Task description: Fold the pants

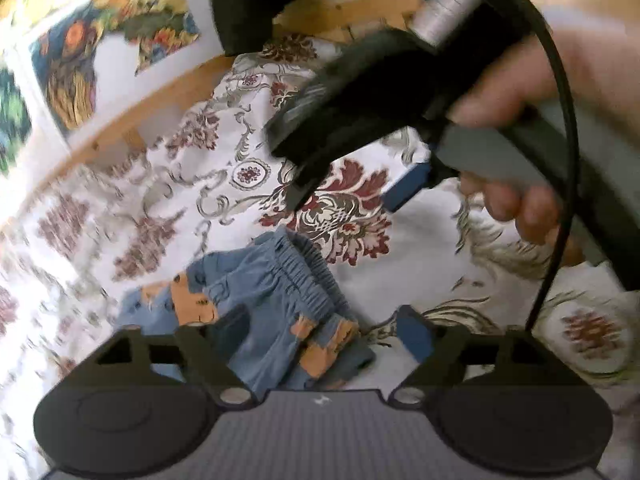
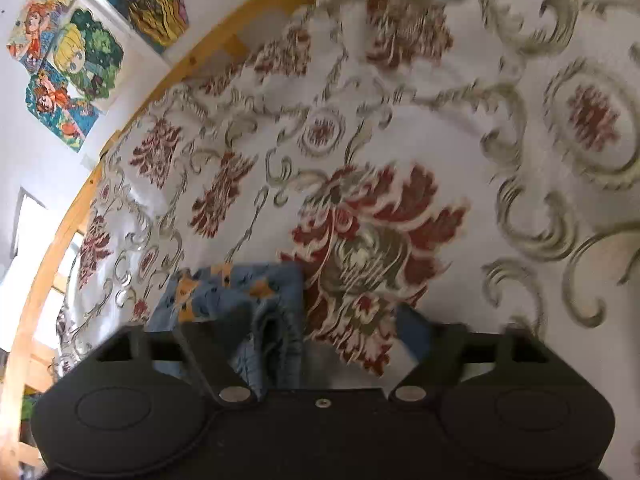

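Observation:
Small blue pants (image 1: pixel 264 300) with orange patches and an elastic waistband lie crumpled on the floral bedspread (image 1: pixel 420 264). My left gripper (image 1: pixel 308 340) hovers over them, open, its fingers wide apart with the cloth lying between and under them. In the left wrist view my right gripper (image 1: pixel 352 196) is held by a hand (image 1: pixel 508 92) above and beyond the pants, and it is open with nothing in it. In the right wrist view the pants (image 2: pixel 240 292) sit beside the left finger of the open right gripper (image 2: pixel 304 340). Both views are motion-blurred.
The white bedspread (image 2: pixel 460 128) with red and grey flowers spreads wide to the right and far side. A wooden bed rail (image 2: pixel 132 108) runs along the left edge. Beyond it is a white wall with colourful pictures (image 2: pixel 76 56). A black cable (image 1: pixel 564 160) hangs from the right gripper.

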`<state>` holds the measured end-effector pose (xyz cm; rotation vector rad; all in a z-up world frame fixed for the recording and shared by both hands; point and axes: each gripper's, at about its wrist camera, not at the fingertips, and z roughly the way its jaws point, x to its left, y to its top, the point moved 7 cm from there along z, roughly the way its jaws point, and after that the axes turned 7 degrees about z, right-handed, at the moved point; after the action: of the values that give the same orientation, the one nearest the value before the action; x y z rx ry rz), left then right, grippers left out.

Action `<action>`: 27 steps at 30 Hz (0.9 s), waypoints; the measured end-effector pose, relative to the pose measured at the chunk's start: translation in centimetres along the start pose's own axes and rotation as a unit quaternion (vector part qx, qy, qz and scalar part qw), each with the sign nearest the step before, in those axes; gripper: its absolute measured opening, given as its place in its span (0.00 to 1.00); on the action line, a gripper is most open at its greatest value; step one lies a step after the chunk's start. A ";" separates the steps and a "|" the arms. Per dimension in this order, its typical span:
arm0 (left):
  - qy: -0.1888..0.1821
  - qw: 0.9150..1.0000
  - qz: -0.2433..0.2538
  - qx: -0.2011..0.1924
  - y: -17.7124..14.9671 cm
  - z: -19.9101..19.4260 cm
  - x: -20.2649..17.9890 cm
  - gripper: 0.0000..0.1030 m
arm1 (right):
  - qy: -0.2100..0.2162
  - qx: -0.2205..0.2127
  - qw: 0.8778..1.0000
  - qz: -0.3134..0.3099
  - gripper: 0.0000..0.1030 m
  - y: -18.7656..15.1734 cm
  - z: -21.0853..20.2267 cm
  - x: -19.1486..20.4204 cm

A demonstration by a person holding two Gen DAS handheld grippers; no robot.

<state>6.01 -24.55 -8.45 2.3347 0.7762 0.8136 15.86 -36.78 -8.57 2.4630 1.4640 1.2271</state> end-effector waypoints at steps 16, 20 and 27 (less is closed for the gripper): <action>-0.002 0.945 -0.317 0.082 -11.2 0.4 19.5 1.00 | -0.170 -0.141 0.923 -0.316 0.99 -6.9 0.5 7.5; -0.010 0.932 -0.340 0.126 -13.5 2.2 19.3 0.99 | -0.214 -0.134 0.900 -0.355 0.99 -7.9 2.1 6.8; -0.010 0.932 -0.342 0.121 -14.1 2.4 19.2 1.00 | -0.218 -0.112 0.897 -0.367 0.99 -8.7 3.6 6.0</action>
<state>15.41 -2.84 -12.14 2.0255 1.6270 0.3930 13.31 -26.18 -10.80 1.6108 1.7250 0.5940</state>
